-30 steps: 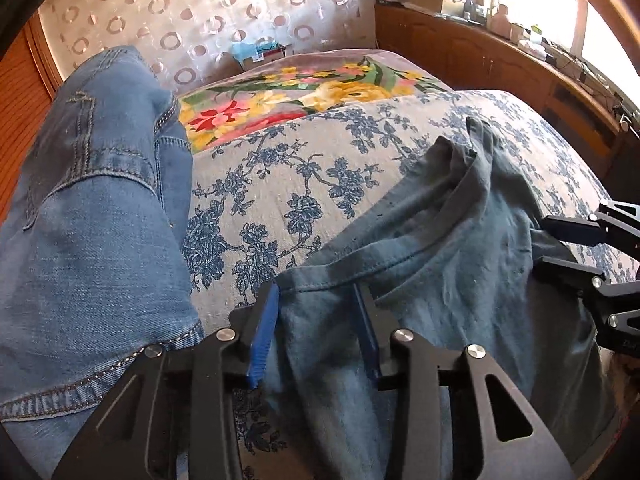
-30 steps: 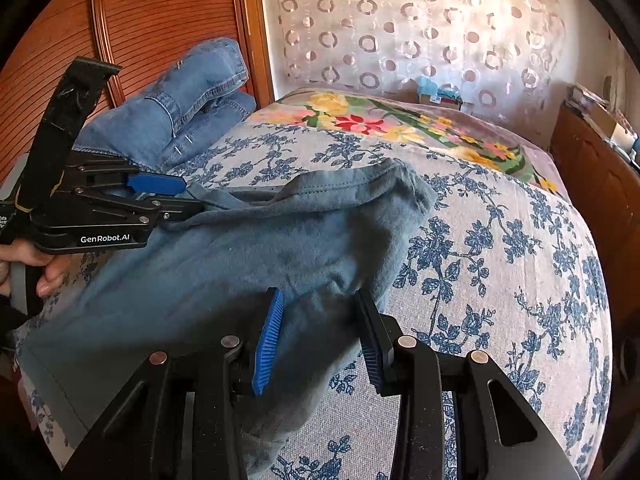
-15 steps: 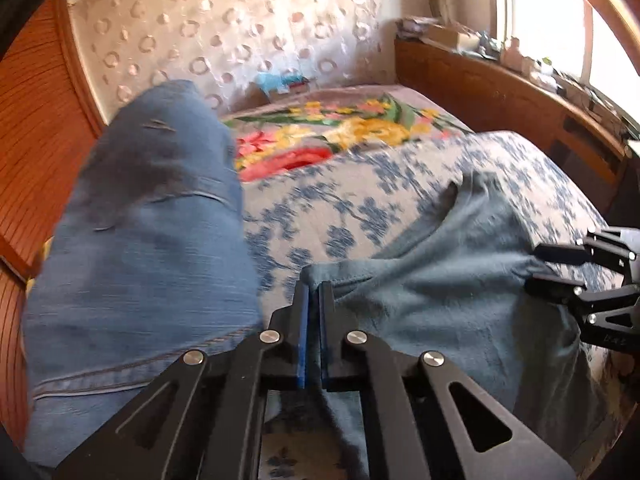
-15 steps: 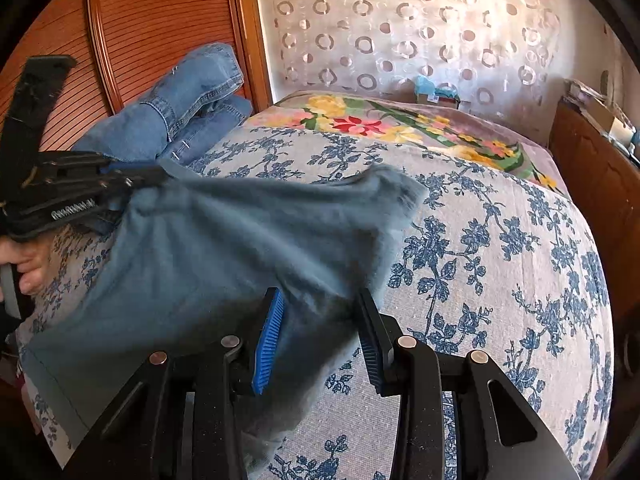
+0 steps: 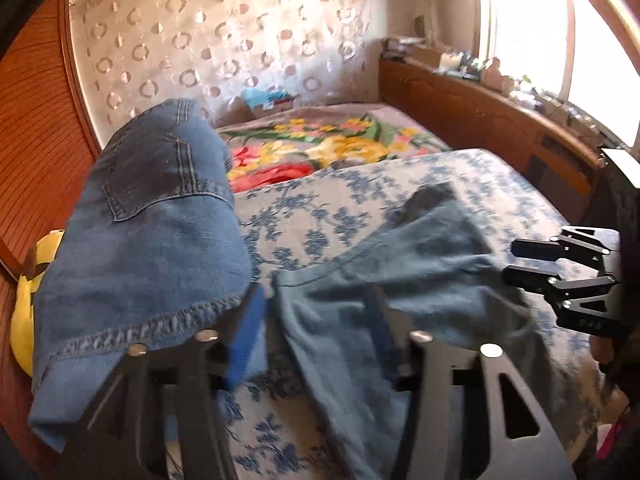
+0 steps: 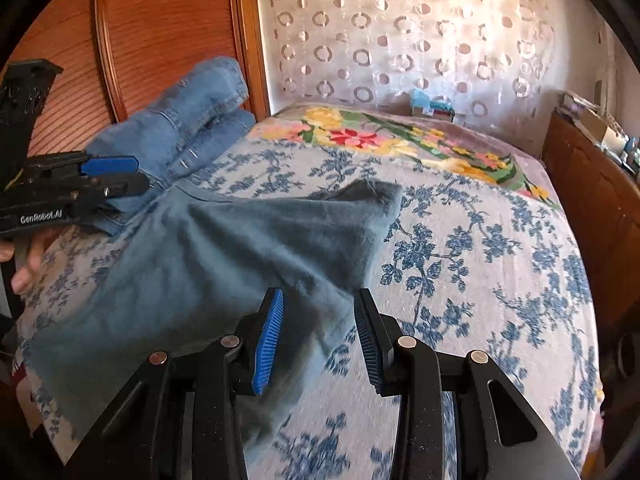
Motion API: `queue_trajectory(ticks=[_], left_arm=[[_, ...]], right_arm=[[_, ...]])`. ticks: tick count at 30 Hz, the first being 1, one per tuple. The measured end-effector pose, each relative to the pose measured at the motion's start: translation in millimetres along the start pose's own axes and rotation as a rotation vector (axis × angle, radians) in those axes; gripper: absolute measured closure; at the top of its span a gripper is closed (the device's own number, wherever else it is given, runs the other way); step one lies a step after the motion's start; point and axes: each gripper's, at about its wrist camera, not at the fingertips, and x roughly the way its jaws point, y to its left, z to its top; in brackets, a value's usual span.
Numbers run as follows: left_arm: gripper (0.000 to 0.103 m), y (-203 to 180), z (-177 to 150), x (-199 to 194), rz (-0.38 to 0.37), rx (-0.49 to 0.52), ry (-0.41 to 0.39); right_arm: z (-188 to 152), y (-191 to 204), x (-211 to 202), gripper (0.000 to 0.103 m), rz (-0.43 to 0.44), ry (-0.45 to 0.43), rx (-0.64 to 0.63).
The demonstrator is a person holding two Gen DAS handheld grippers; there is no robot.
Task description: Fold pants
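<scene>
A teal-blue garment (image 6: pixel 208 256) lies spread on the bed's near left part; it also shows in the left wrist view (image 5: pixel 420 280). My left gripper (image 5: pixel 316 332) is open, its jaws either side of the garment's left corner edge. It shows at the left of the right wrist view (image 6: pixel 120 174), jaws apart. My right gripper (image 6: pixel 318 336) is open over the garment's right edge, holding nothing; it shows at the right of the left wrist view (image 5: pixel 532 260). A heap of blue jeans (image 5: pixel 152 240) lies at the left, next to the left gripper.
The bed has a blue-flowered cover (image 6: pixel 480 260) and a bright floral blanket (image 6: pixel 380 140) at the far end. A wooden headboard (image 6: pixel 160 32) stands at the left, a wooden shelf unit (image 5: pixel 480 112) at the right. A yellow soft toy (image 5: pixel 24 312) lies beside the jeans.
My left gripper closed on the garment's left corner half a second ago and has now opened again. The garment's left side has dropped flatter. The right gripper stayed open and still.
</scene>
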Motion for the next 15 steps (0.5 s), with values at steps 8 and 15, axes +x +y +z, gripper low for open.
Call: queue_trajectory(ticks=[8, 15], left_arm=[[0.026, -25, -25, -36, -0.062, 0.008, -0.067], [0.026, -48, -54, -58, -0.094, 0.022, -0.064]], right_arm=[[-29, 20, -54, 0.059, 0.036, -0.043, -0.015], [-72, 33, -80, 0.059, 0.066, -0.008, -0.04]])
